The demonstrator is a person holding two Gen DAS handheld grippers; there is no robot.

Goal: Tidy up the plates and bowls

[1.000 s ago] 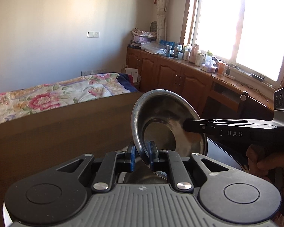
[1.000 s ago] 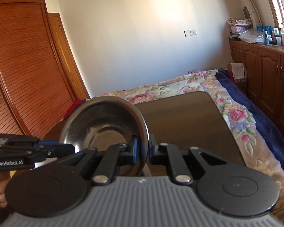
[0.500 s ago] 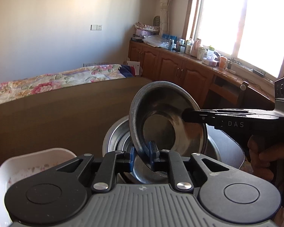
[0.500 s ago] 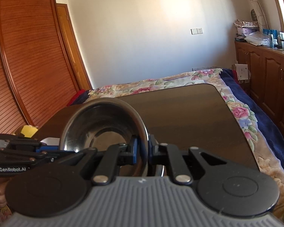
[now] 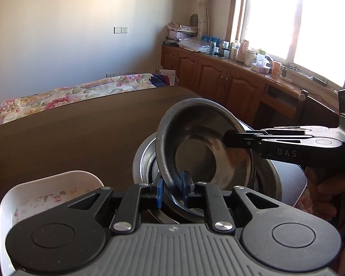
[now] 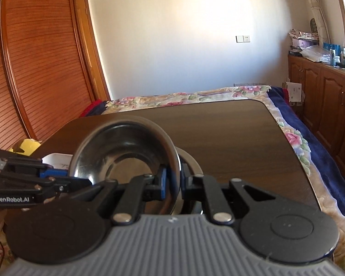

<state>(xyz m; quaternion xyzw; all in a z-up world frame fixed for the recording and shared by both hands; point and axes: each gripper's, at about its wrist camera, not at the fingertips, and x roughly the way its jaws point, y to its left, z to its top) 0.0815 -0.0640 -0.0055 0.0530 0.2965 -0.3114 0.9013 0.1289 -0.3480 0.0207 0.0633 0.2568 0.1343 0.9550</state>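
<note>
Both grippers (image 5: 171, 189) pinch steel bowl (image 5: 195, 147)

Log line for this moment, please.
left gripper: shut on steel bowl | right gripper: shut on same rim | bowl: tilted above larger steel bowl

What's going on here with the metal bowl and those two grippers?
A person holds a tilted steel bowl by its rim with both grippers: the left hand-held gripper clamps the near edge, the right hand-held gripper the opposite edge. The bowl hangs just above a larger steel bowl on the dark wooden table, seemingly about to nest inside. A white floral dish sits beside them.
</note>
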